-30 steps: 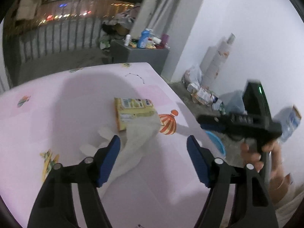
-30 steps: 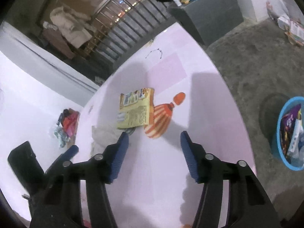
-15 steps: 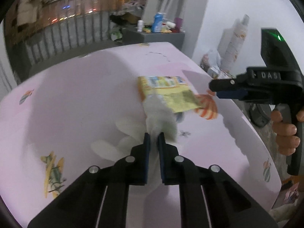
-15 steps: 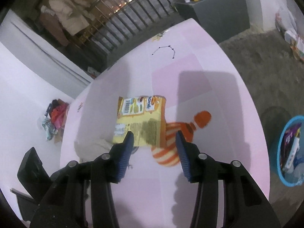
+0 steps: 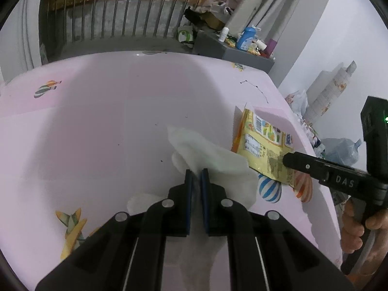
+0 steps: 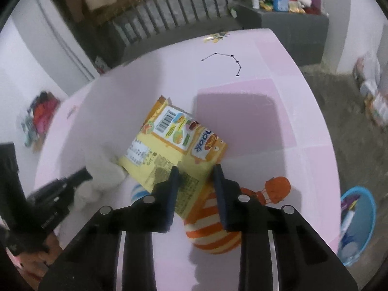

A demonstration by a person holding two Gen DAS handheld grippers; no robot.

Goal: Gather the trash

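two pieces of trash on pink table (image 5: 101,126), both at near right corner: white tissue (image 5: 206,152) and yellow snack wrapper (image 6: 169,145), edges overlapping, tissue lying partly over wrapper's near corner.

left gripper (image 5: 196,177): jaws together, clamped on a fold of tissue; cloth-like bulk spread out ahead and to the right of pads. tissue gripped, apparently not yet lifted clear of table, rest of it resting on surface.

right gripper (image 6: 195,177): jaws closing, near end of wrapper between them. left pad over printed face, right pad just off the wrapper's edge. not yet pinched as far as visible; wrapper flat-ish on table, far end curling up slightly.

blue bin (image 6: 359,223) on floor beyond right table edge, already holding some wrappers and scraps, well apart from both items.

progress, judged: early-to-middle. one item secured, second mid-grasp, neither carried or dropped. left to do: finish pinch on wrapper, lift both, carry over table edge, release into bin. no other loose trash seen on tabletop; printed balloons and planes only pattern.
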